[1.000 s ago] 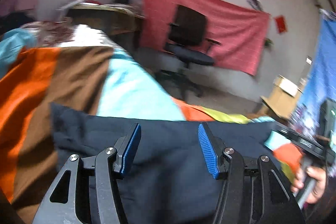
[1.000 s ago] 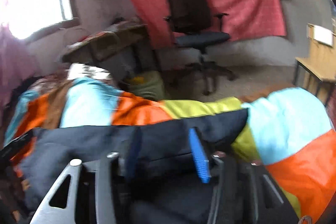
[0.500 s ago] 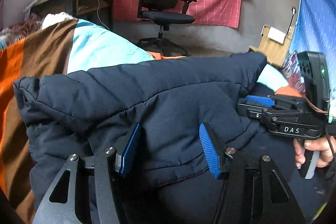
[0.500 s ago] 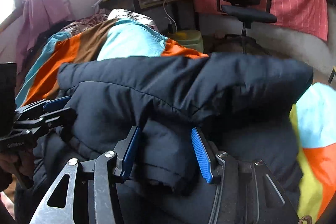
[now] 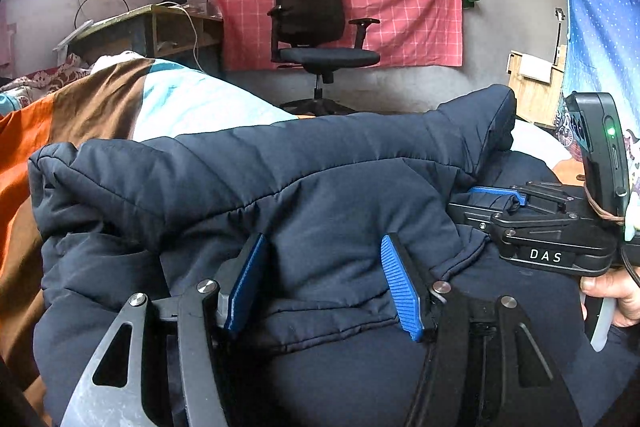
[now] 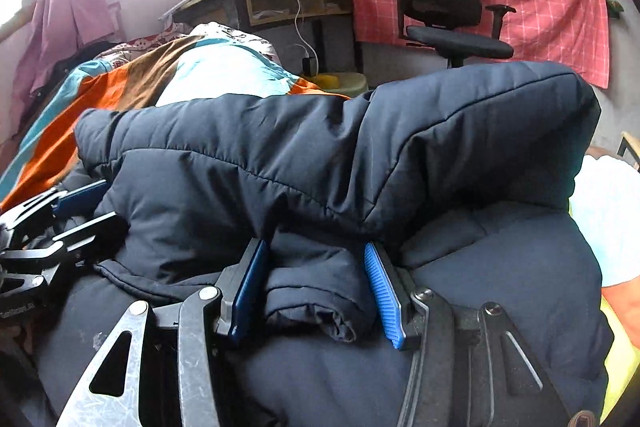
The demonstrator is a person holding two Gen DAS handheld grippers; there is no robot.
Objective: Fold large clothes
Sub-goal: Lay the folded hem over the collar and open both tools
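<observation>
Navy puffer jacket [image 5: 280, 187] bunched crosswise on striped bedspread [image 5: 80, 115]. Left gripper [image 5: 324, 283] and right gripper [image 6: 316, 291]: jaws spread, straddling jacket folds.

A bed covered by a patchwork quilt [image 5: 120, 107] in blocks of orange, brown, pale blue and yellow carries everything. A dark navy padded jacket [image 5: 280, 187] lies directly on the quilt, folded over itself into a thick bundle. A floral cloth [image 6: 160, 37] lies at the bed's far end.

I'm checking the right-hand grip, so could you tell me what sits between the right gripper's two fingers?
In the right wrist view, a rolled edge of the navy padded jacket lies between the right gripper fingers; nothing else is there.
</observation>
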